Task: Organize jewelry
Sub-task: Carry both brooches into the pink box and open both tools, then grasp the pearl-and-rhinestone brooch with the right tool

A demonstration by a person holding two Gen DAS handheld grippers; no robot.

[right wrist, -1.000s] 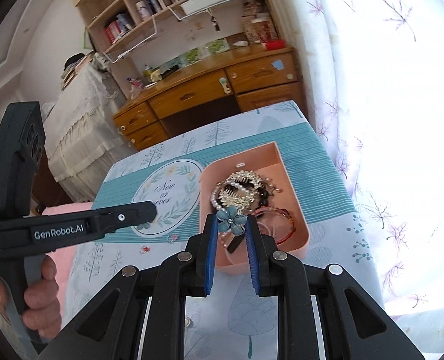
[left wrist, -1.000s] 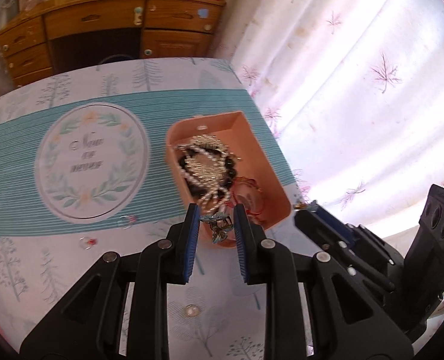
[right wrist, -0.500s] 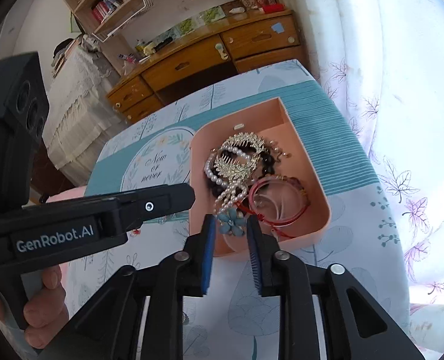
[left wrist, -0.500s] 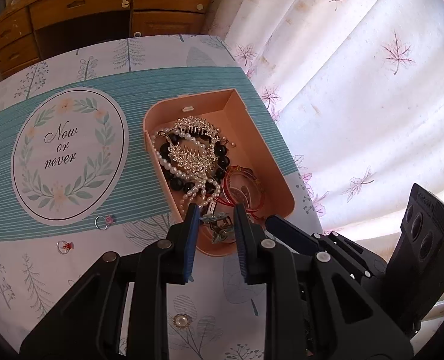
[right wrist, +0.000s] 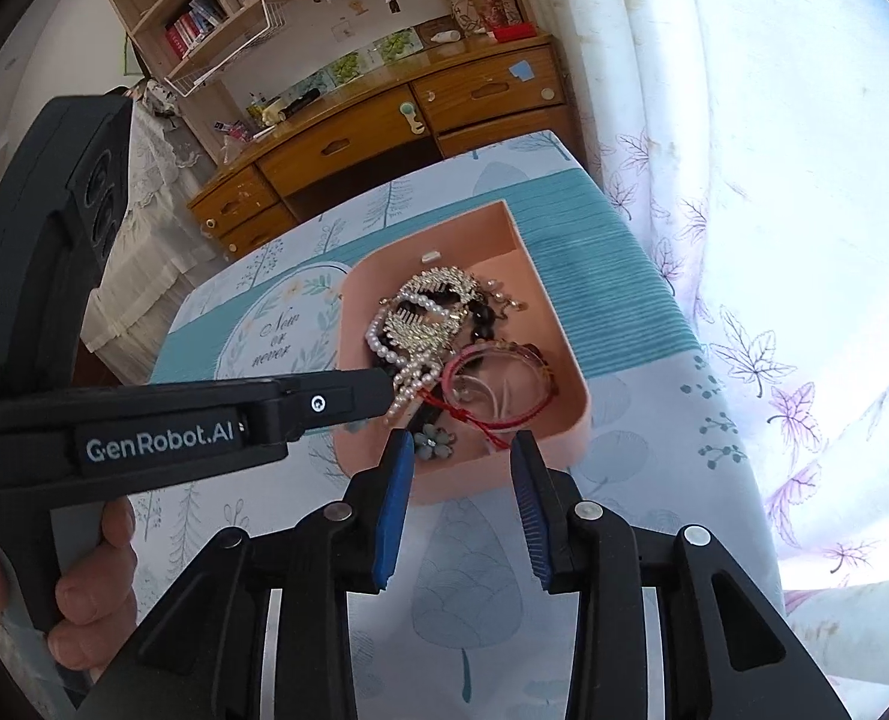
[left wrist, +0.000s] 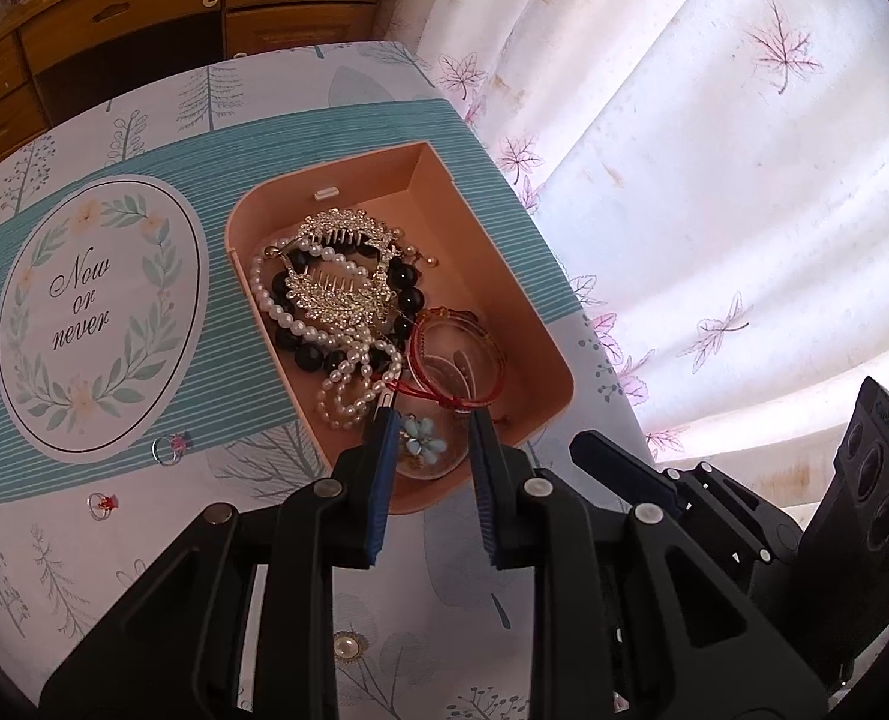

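A pink tray (left wrist: 492, 252) (right wrist: 564, 330) holds pearl strands, black beads, a gold comb (left wrist: 339, 276) and red bangles (left wrist: 456, 360). A blue flower clip (left wrist: 423, 441) (right wrist: 435, 441) lies at the tray's near end. My left gripper (left wrist: 429, 426) is open, its fingers either side of the clip. My right gripper (right wrist: 459, 444) is open and empty just above the tray's near end, the clip by its left finger.
Two small rings (left wrist: 168, 447) (left wrist: 102, 503) lie on the tablecloth left of the tray, and a pearl button (left wrist: 345, 645) lies nearer. A white curtain (left wrist: 714, 180) hangs along the right table edge. A wooden desk (right wrist: 384, 132) stands behind.
My right gripper has opened and let go of the blue flower clip, which now lies in the tray. My left gripper has opened too. Both have moved closer over the tray.
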